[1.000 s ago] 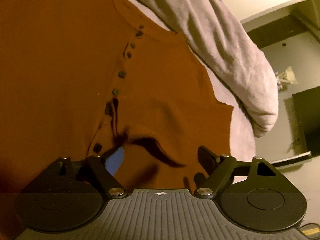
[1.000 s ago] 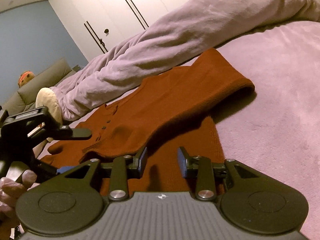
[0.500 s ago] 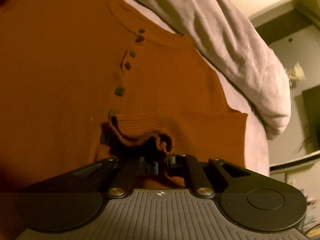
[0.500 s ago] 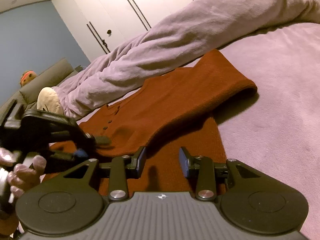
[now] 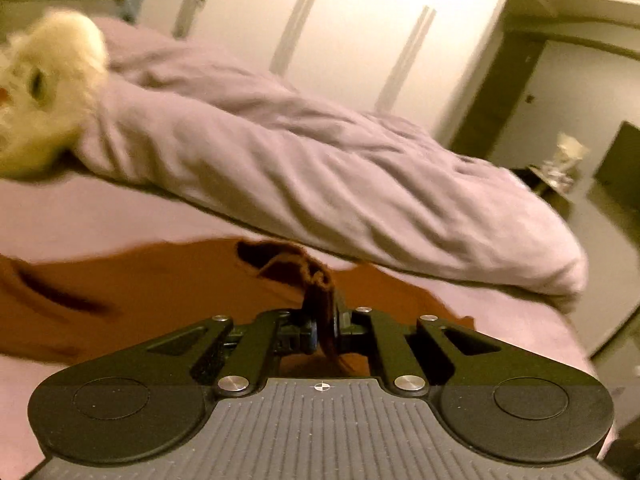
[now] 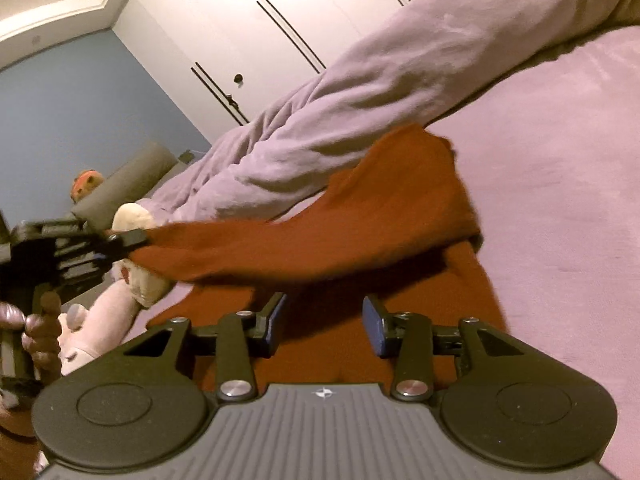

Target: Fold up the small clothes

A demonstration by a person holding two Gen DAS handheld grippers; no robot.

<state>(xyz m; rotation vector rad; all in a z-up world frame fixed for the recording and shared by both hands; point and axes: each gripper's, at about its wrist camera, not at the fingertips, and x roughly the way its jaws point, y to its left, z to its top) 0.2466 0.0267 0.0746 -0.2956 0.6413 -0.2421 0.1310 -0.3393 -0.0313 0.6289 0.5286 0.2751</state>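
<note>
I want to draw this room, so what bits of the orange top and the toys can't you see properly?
- Left wrist view: the orange top is blurred; the left gripper covers its pinched edge.
- Left wrist view: the fluffy white toy is blurred and cut off.
- Right wrist view: the right gripper hides the top's near part.

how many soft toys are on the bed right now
3 that I can make out: a cream plush beside the duvet, a pink one at the lower left, and an orange one behind the grey cushion. Others may be hidden.
</note>
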